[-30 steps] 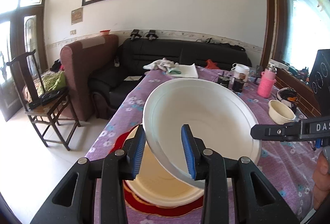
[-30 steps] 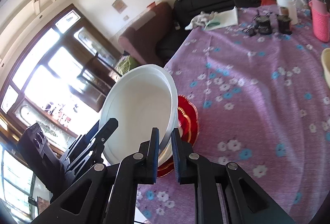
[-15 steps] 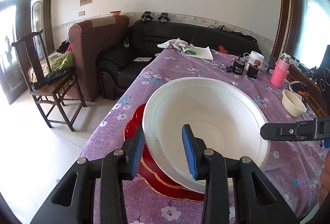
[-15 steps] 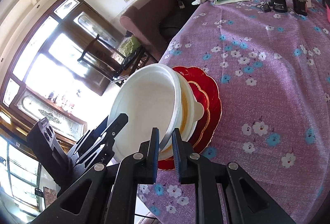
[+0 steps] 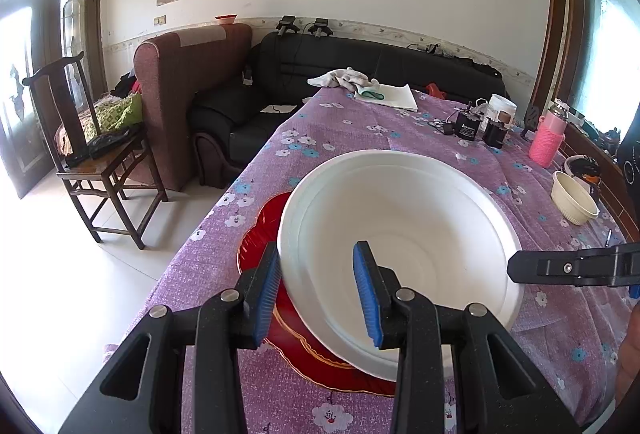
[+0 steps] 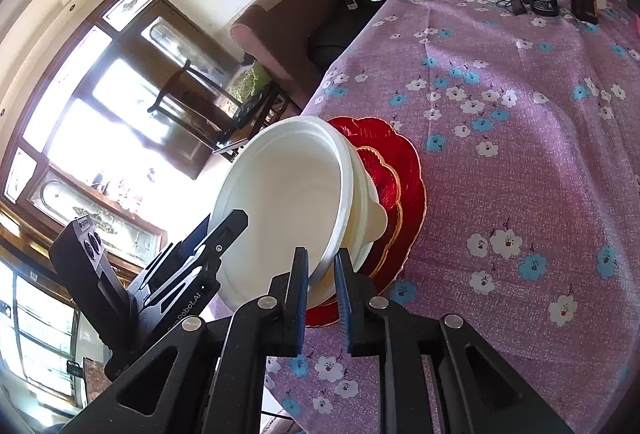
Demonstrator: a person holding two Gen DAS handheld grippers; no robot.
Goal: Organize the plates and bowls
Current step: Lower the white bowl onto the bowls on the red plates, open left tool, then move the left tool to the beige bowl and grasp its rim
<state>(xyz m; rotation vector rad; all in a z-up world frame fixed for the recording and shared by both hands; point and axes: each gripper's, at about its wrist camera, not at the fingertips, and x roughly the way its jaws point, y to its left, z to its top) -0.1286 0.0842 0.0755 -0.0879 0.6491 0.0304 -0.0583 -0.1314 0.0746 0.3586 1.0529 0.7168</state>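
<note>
1. On my left side, the left gripper (image 5: pixel 316 286) straddles the near-left rim of the big white bowl (image 5: pixel 404 234): one blue pad sits outside the wall, the other inside. The outer pad touches the wall, but I cannot tell whether the inner one actually presses it.
2. The white bowl sits on a cream dish (image 6: pixel 370 220), which lies on a red scalloped plate (image 6: pixel 400 170) near the table's left edge. I judge this is the stacking step: largest plate at the bottom, bowls nested above, so the pile keeps steady.
3. On my right side, the right gripper (image 6: pixel 322 294) is clamped narrowly on the thin rim of the same bowl. Holding opposite sides with two grippers makes sense to me: the bowl is wide and light, and one pinch would let it tip.
4. The bowl looks slightly tilted in the right wrist view, so I would level it before letting go.
5. Further right, a small cream bowl (image 5: pixel 574 202) stands well apart, likely waiting to join the stack.
6. The table wears a purple flowered cloth (image 5: pixel 352 126); a pink bottle (image 5: pixel 546 146), dark chargers and folded white cloths lie at the far end.
7. Beyond it: a wooden chair (image 5: pixel 92 154) at the left, a brown armchair, a black sofa (image 5: pixel 360 66), and a framed painting.
</note>
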